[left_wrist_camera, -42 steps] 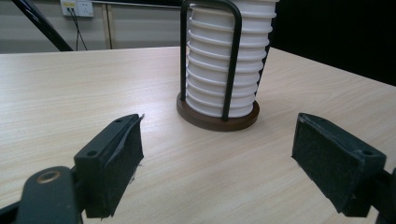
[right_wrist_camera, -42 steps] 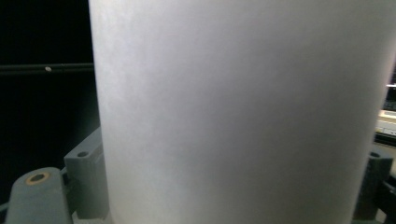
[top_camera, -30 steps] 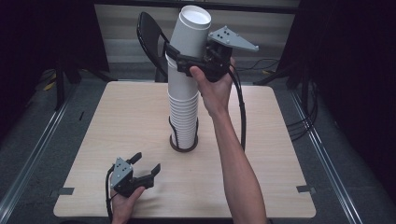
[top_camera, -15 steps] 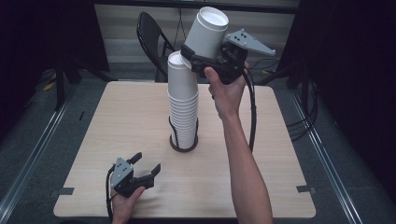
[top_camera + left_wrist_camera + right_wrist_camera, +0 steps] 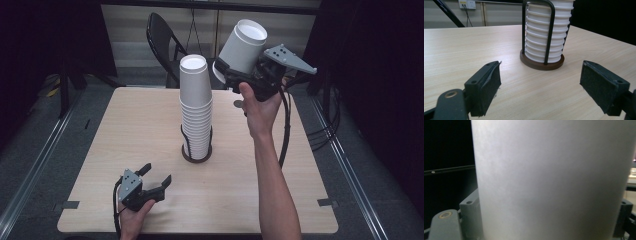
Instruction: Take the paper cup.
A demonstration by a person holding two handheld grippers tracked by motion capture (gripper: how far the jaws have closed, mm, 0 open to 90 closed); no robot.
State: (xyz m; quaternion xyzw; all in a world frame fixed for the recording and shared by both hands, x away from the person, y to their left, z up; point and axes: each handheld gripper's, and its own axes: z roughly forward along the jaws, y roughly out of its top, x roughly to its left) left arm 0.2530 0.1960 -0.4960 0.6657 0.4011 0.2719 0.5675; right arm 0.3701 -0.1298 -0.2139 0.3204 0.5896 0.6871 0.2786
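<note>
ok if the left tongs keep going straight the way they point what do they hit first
Probably the brown base of the cup stack, just ahead of the open left tongs; bare table lies between.

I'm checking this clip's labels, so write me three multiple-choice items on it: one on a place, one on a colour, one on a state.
1. Where does the stack of cups stand?
A. in a dark round holder near the table's middle
B. on the chair
C. on the floor

2. What colour is the lifted cup?
A. red
B. white
C. blue

3. How is the left gripper?
A. shut on a cup
B. open, holding nothing
C. shut on the holder

Answers:
1. A: the high view shows the stack in the holder on the table.
2. B: the cup in the right gripper is white, like the stack.
3. B: the left gripper view shows its jaws spread wide with only table between them.
</note>
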